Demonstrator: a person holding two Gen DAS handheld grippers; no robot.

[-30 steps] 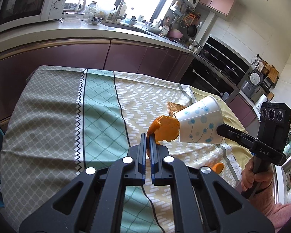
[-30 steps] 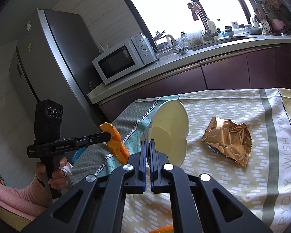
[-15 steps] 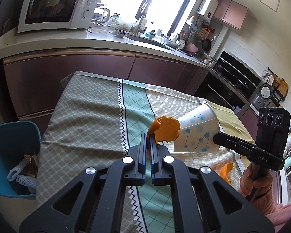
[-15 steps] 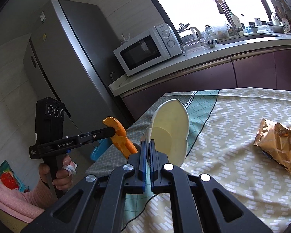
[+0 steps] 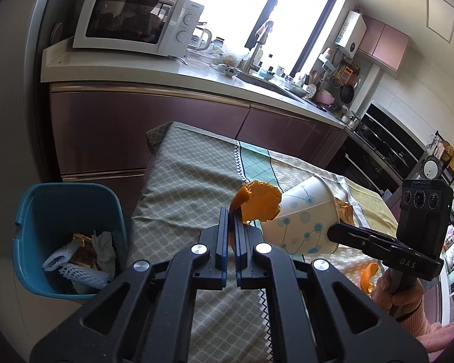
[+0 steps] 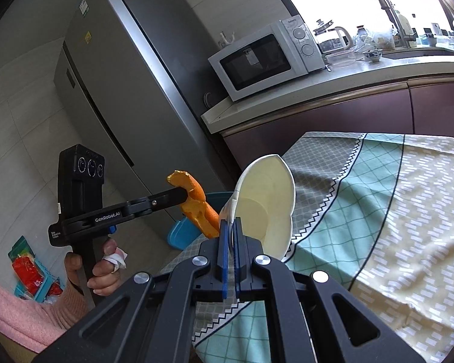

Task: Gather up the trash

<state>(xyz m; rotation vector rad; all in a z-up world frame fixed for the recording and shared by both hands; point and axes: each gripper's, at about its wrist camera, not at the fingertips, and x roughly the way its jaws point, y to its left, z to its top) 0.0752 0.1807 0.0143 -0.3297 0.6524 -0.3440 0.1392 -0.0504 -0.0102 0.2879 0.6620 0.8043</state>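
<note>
Two pieces of trash held at once, both up off the worktop

Left tongs are clenched on an orange peel; right tongs pinch the rim of a paper cup, flattening it. Both look light and soft: the peel should bend and may slip, the thin cup wall crushes easily, so the rim seems the sensible hold. Beyond, the blue bin stands on the floor beside the worktop, part-filled; a foil wrapper and another peel remain on the cloth
</note>
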